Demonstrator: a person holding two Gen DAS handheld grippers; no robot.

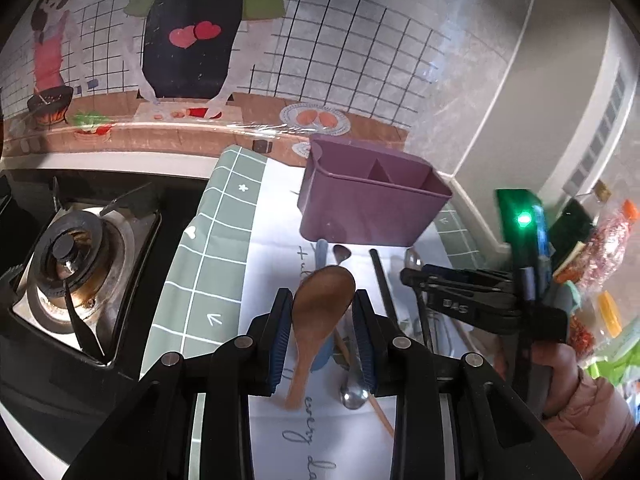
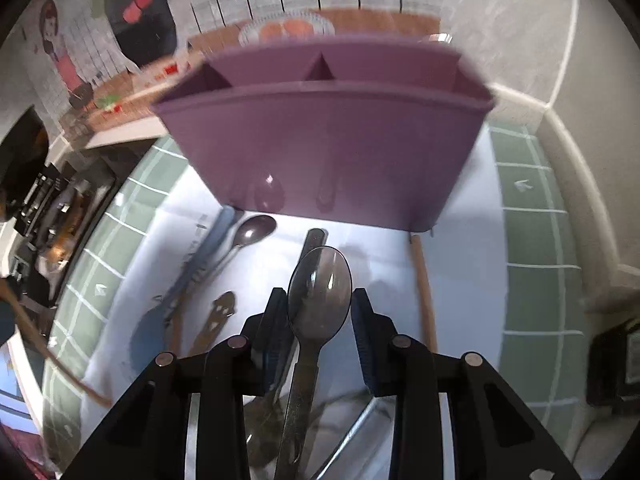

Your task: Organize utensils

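Your left gripper (image 1: 323, 322) pinches the wooden spoon (image 1: 320, 312), raised above the cloth (image 1: 208, 264). Your right gripper (image 2: 320, 316) pinches a metal spoon (image 2: 320, 284) in front of the purple caddy (image 2: 320, 140), other utensils lying beneath.

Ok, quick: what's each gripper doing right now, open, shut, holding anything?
Left gripper: shut on the wooden spoon.
Right gripper: jaws around the metal spoon; firm grip cannot be told.

A brown wooden spoon (image 1: 320, 312) is raised off the cloth, bowl pointing far. A shiny metal spoon (image 2: 318, 300) points its bowl likewise. Beyond both stands an empty purple holder (image 2: 320, 152) with divided compartments.
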